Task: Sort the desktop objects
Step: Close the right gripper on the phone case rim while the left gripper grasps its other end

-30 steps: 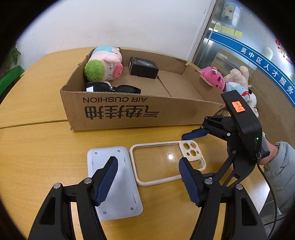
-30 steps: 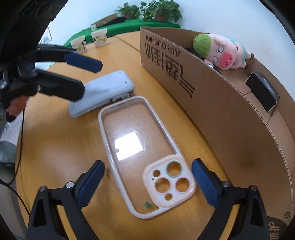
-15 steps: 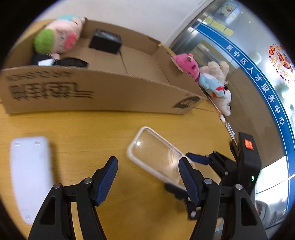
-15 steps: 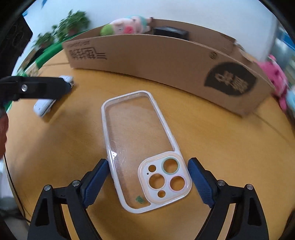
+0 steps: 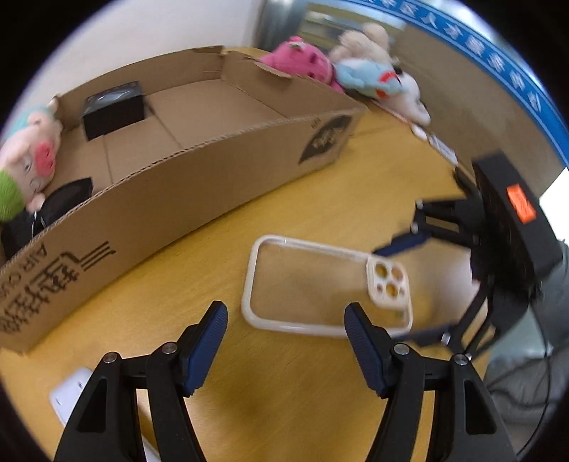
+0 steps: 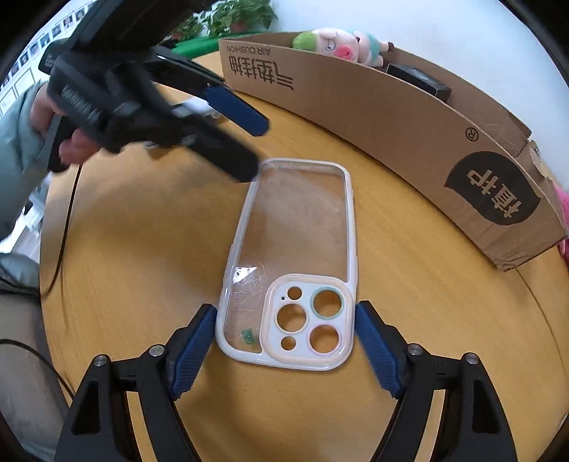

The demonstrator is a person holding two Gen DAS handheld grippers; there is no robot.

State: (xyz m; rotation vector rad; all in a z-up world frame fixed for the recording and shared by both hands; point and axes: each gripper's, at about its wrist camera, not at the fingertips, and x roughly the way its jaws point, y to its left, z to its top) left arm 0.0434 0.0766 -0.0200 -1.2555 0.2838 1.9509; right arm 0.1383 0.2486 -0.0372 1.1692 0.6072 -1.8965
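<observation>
A clear phone case with a cream rim (image 6: 295,256) lies flat on the wooden table; it also shows in the left wrist view (image 5: 320,284). My right gripper (image 6: 286,336) is open, its blue pads on either side of the case's camera end, close to the rim. My left gripper (image 5: 286,332) is open and empty, just short of the case's other end. The cardboard box (image 5: 199,167) behind holds a pig plush (image 5: 25,170), a black box (image 5: 113,108) and a dark item. A white flat device (image 5: 71,394) lies at the left gripper's lower left.
Several plush toys (image 5: 341,67) lie beyond the box's right end. Potted plants (image 6: 234,17) stand at the table's far edge. The person's hand (image 6: 67,138) holds the left gripper's body (image 6: 106,89) over the table on the left.
The left gripper has swung right, away from the white device and toward the case. The right gripper has moved in so that its pads flank the case's camera end.
</observation>
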